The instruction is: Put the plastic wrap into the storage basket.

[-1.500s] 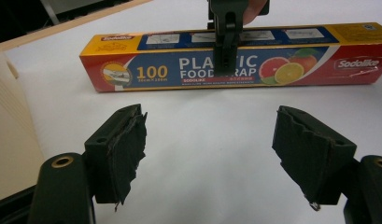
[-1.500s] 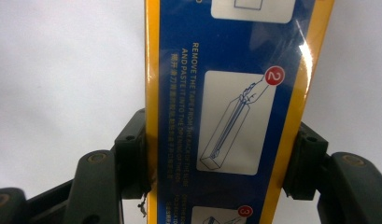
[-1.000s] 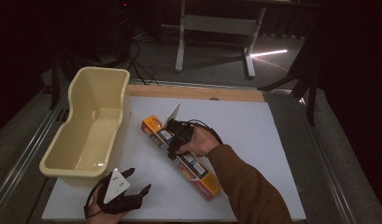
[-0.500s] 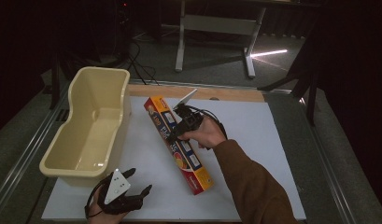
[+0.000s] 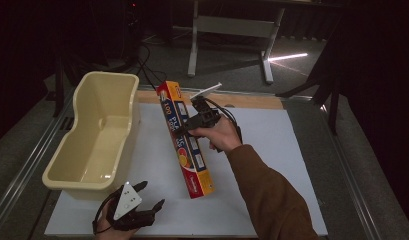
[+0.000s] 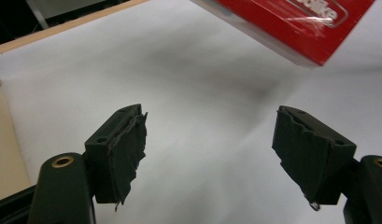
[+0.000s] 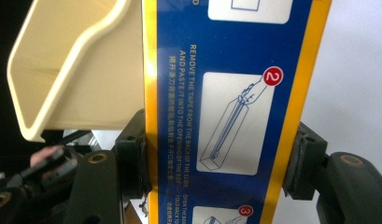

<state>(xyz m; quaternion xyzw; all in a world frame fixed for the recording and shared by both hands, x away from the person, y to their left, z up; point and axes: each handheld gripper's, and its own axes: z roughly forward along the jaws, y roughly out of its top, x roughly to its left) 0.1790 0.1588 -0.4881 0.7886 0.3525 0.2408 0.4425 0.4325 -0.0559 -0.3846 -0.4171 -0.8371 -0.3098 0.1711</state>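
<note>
Gripping the wrap box [image 5: 187,141], the right tool [image 5: 194,121] lifts it beside the tub [image 5: 94,135].

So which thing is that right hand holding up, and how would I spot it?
Start at the white table mat and find the cream plastic tub on its left side. Just right of the tub, the right tongs clamp a long, narrow cardboard box, blue and yellow-orange with printed panels, tilted with its far end raised.
</note>
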